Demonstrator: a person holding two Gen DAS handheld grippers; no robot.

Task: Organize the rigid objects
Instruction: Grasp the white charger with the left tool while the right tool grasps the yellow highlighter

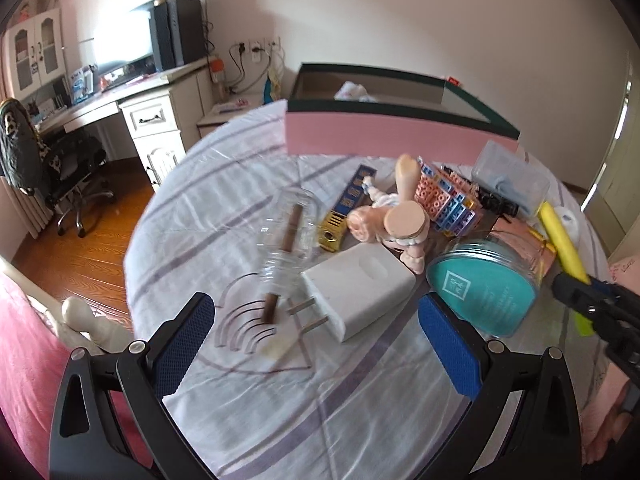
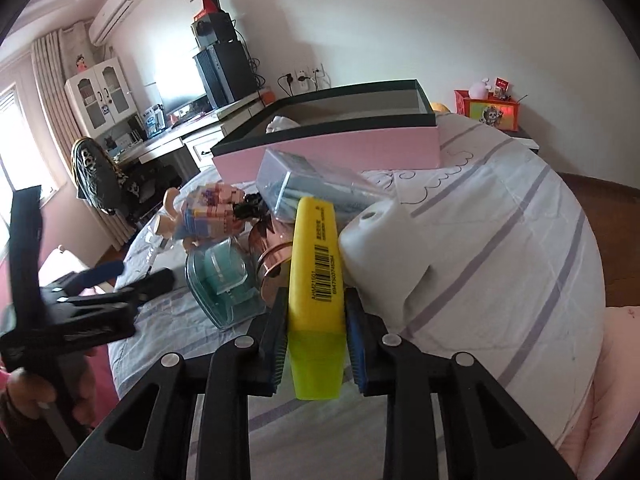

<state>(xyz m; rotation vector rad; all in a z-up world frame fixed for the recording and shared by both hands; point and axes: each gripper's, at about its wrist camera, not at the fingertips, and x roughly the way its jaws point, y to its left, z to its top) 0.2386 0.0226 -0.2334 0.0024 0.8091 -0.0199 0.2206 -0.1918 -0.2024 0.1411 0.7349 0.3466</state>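
right gripper [image 2: 316,312] clamps yellow highlighter [image 2: 316,276], white bottle [image 2: 384,248] touching it.

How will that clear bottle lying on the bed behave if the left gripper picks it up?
The clear bottle looks like empty thin plastic, so probably light and may dent when squeezed. It lies on its side, so a nudge could roll it. The brown stick poking from its mouth might slide out if tilted.

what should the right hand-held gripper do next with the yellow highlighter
Probably lift it and carry it to the pink box: the right hand-held gripper is already clamped on the yellow highlighter, and the box stands open behind the clutter.
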